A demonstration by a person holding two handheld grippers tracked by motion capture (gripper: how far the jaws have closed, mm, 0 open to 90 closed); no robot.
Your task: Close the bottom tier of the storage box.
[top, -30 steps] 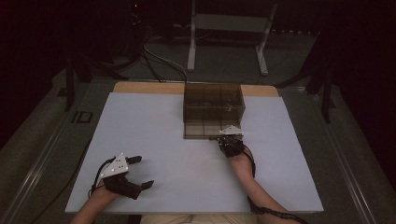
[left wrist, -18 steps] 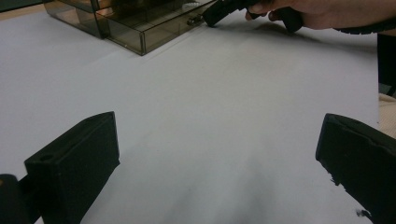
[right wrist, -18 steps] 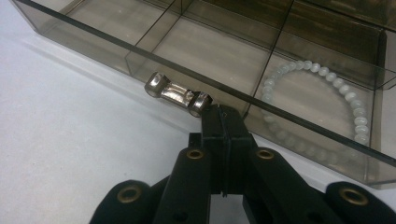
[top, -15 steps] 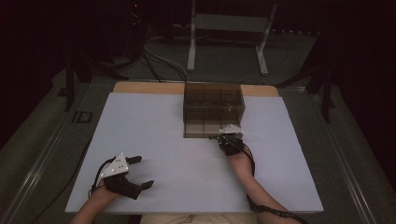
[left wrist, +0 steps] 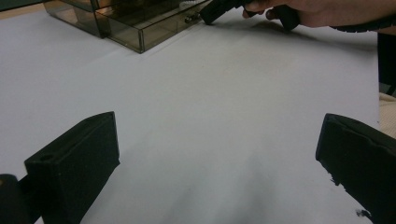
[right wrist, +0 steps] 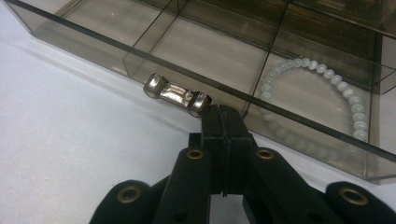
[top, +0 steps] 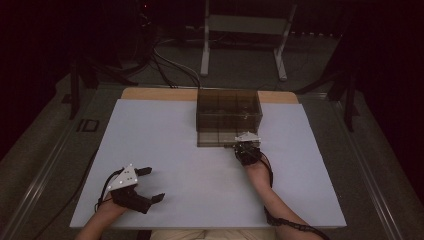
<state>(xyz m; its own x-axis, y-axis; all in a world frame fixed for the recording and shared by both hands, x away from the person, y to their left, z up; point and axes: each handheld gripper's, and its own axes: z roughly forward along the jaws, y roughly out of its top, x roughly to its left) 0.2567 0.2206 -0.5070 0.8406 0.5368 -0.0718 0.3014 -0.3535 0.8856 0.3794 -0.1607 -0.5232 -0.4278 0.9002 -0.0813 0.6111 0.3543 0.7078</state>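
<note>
A smoky clear drawer box [top: 229,107] stands at the far middle of the white table [top: 165,130], its bottom drawer [top: 215,139] pulled out toward me. In the right gripper view the drawer [right wrist: 116,46] is split into compartments, and one holds a white bead bracelet [right wrist: 306,62]. My right gripper [right wrist: 223,112] [top: 243,146] is shut, its tips touching the right end of the drawer's metal handle [right wrist: 176,94]. My left gripper [top: 152,184] [left wrist: 219,154] rests wide open near the front left of the table with nothing between its jaws. The left gripper view also takes in the box [left wrist: 140,32] and the right hand's gripper [left wrist: 219,7].
Behind the table stand a metal frame [top: 245,22] and loose cables [top: 170,65] on the floor. A wooden strip [top: 150,93] runs along the table's far edge. White surface stretches between the two grippers.
</note>
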